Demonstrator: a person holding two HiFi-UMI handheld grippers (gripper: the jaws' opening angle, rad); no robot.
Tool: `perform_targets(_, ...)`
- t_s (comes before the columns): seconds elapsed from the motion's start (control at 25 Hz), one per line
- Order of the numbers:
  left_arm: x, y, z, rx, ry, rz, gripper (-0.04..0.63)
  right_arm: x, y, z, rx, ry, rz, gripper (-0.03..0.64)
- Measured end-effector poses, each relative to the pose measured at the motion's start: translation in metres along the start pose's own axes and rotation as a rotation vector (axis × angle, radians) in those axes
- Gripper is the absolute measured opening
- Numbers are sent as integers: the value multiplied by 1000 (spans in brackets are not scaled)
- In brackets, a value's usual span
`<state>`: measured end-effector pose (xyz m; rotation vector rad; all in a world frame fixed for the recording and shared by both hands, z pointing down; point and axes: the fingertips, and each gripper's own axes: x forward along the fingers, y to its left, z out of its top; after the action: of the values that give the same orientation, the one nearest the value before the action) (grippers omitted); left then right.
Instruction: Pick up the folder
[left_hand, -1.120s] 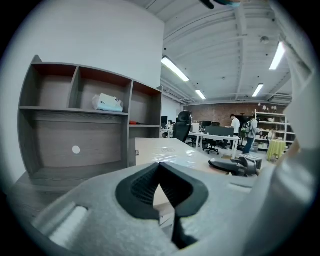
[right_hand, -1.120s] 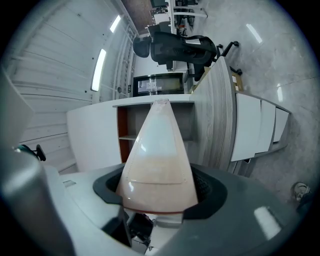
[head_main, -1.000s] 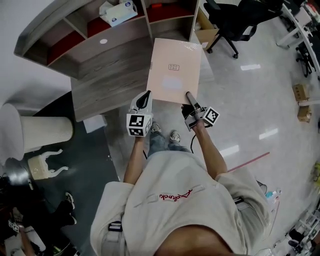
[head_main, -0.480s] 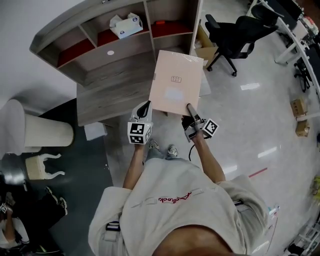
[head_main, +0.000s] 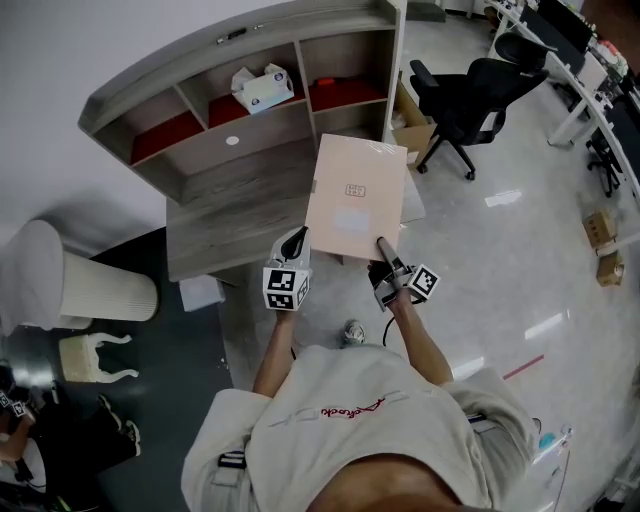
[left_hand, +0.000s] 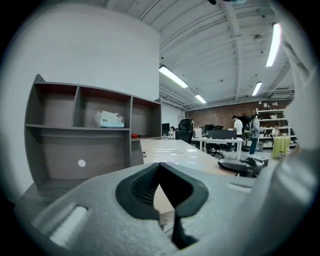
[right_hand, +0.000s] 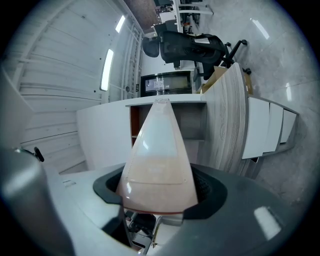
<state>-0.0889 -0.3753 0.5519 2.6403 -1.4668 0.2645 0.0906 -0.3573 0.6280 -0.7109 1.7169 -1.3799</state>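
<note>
Your left gripper (head_main: 297, 241) and right gripper (head_main: 380, 244) are both clamped on the folder (head_main: 356, 185), one at each near corner, so it sticks out ahead of them over the desk (head_main: 225, 205).

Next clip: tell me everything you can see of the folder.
The folder is a flat, pale pink rectangle with a glossy, plastic-looking cover. It has a small printed mark near its middle and a paler patch below that. It lies roughly level and appears to be held just above the grey desk. The left gripper clamps its near left corner, and the right gripper clamps its near edge.
</note>
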Motion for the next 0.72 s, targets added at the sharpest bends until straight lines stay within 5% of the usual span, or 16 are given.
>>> perform_targets(0.72, -107, -4, -11, -20, -43, -18, -2, -60, 34, -85, -34, -45, 3, 296)
